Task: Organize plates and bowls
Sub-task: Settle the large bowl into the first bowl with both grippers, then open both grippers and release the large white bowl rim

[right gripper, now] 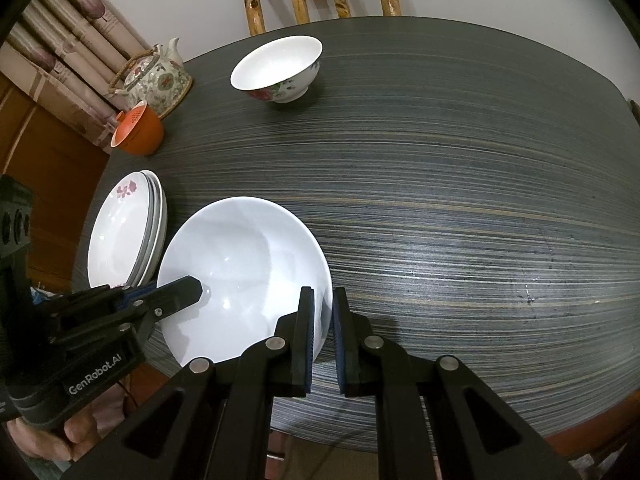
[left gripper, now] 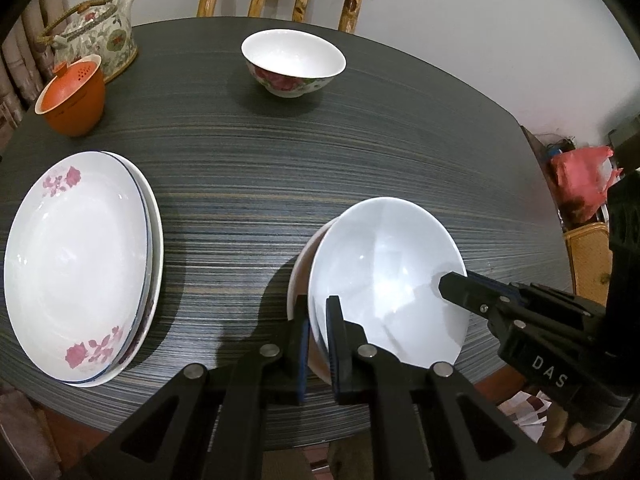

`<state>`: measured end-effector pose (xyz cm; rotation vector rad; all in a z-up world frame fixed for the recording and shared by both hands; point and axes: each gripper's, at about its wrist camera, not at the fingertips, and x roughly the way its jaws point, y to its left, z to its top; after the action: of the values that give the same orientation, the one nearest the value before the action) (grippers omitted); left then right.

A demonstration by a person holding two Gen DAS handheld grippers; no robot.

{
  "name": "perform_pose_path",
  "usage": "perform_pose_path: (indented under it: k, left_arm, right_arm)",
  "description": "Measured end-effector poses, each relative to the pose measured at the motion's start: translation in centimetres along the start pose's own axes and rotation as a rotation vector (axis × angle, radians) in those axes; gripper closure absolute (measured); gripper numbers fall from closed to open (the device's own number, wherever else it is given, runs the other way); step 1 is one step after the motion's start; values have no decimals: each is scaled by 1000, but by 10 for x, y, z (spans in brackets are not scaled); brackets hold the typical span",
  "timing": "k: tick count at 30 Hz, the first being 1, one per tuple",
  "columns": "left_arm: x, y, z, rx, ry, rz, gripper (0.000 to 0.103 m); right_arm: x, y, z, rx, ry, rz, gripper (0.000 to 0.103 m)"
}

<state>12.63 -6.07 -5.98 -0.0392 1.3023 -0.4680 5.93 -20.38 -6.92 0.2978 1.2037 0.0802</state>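
Left tongs (left gripper: 318, 344): clamped on near-left rim of plain white bowl (left gripper: 384, 276), lower centre | Right tongs (right gripper: 322, 340): clamped on same bowl's right rim | Plate stack (left gripper: 80, 264): left edge of worktop (left gripper: 320, 152) | Rose-patterned bowl (left gripper: 293, 62): upper centre, well apart.
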Motion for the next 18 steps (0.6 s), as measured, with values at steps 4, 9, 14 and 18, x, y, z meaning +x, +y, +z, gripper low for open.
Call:
perform_pose_path:
  k: [4,9,14,18]
  left_arm:
    - [0,-2,-1,13,4,13,94]
    - [-2,-7,1,33,5,40,94]
    - [-4,-11,1,54,12,72,93]
    - [-4,-16,2,78,19,101,90]
  right_arm:
    - [0,0,0,-2,2,5,89]
    - [0,-1,0,-3,5,6,88]
    - [0,-3,-2,-2,9,6,88]
    - [0,-2,-1,2,9,2,88]
